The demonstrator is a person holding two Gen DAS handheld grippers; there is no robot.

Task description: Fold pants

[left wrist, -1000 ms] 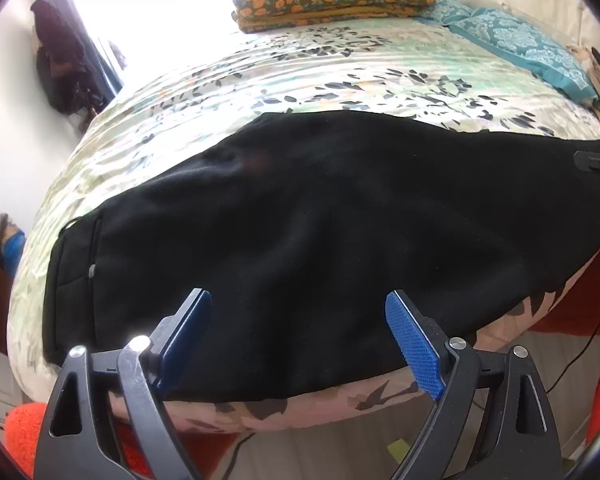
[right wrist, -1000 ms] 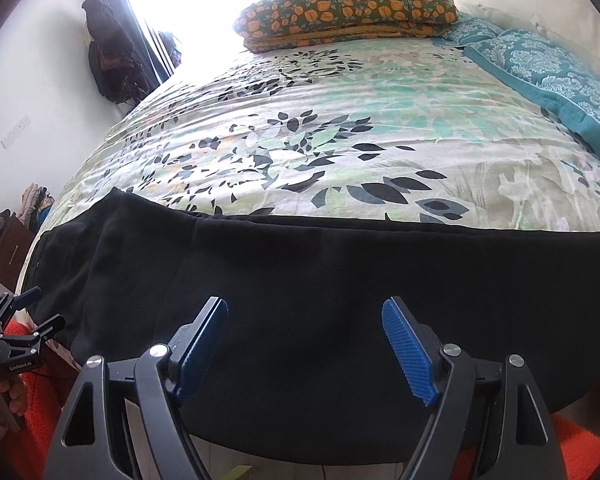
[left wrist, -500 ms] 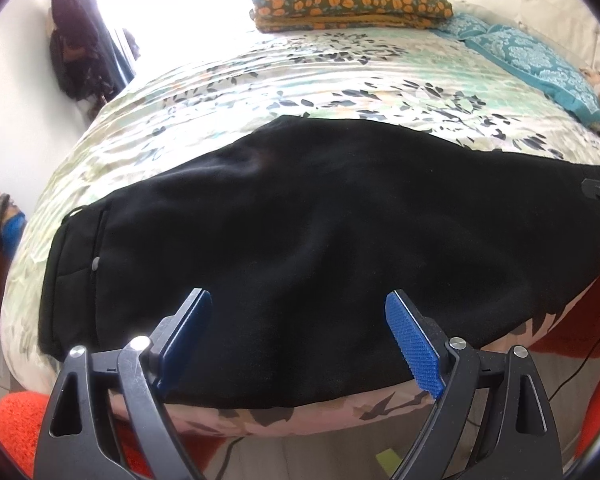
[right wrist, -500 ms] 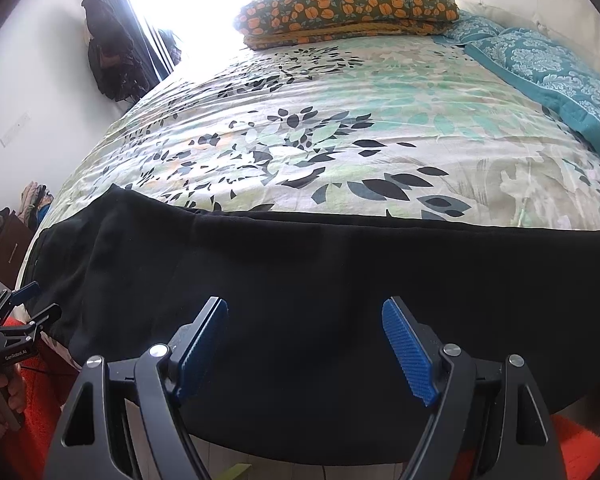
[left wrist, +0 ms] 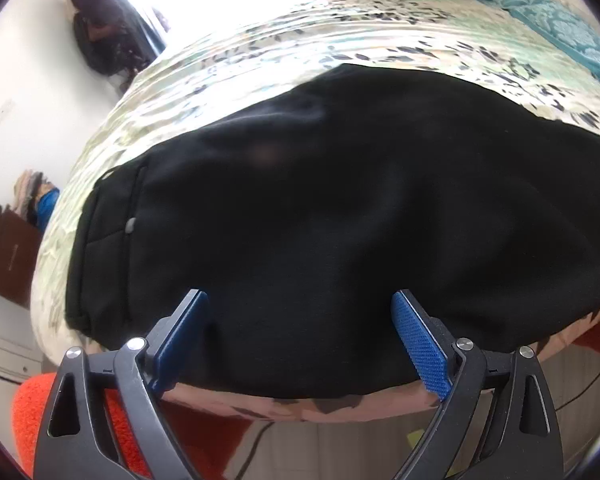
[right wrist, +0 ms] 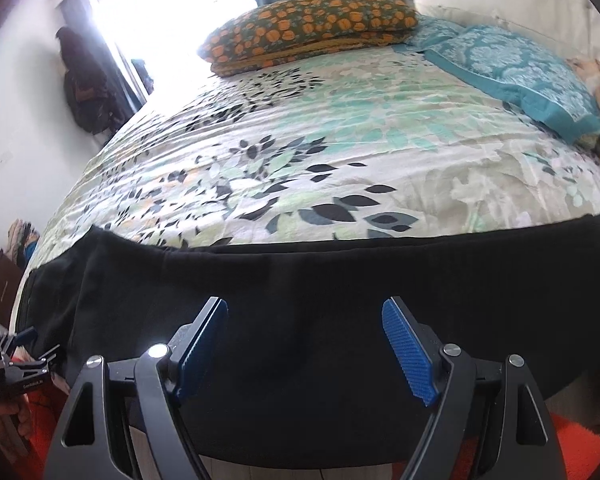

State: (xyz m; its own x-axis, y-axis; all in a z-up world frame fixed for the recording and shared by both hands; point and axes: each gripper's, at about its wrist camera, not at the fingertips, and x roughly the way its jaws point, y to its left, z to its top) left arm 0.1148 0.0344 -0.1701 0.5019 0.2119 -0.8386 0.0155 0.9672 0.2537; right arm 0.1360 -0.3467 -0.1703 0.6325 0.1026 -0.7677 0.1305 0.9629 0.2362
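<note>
A: What took up most of the room?

B: A bed (right wrist: 380, 152) under a leaf-print cover. Everything else sat relative to it: an orange-flowered pillow (right wrist: 312, 20) at its far end, a teal patterned pillow (right wrist: 512, 68) along its right side, and an orange rug (left wrist: 36, 412) on the floor below its near edge.

A: And the pants?

B: The black pants (left wrist: 340, 208) lay spread lengthwise along the bed's near edge, the fabric hanging slightly over it. In the left wrist view the waistband end with a small grey button (left wrist: 131, 226) pointed toward the bed's left side.

A: What about the tools?

B: The left gripper (left wrist: 300, 340) hovered over the bed's near edge, its jaws spread wide with nothing pinched; the blue pads framed the pants' hem. The right gripper (right wrist: 304, 340) was the same further along that edge, jaws spread and gripping nothing.
</note>
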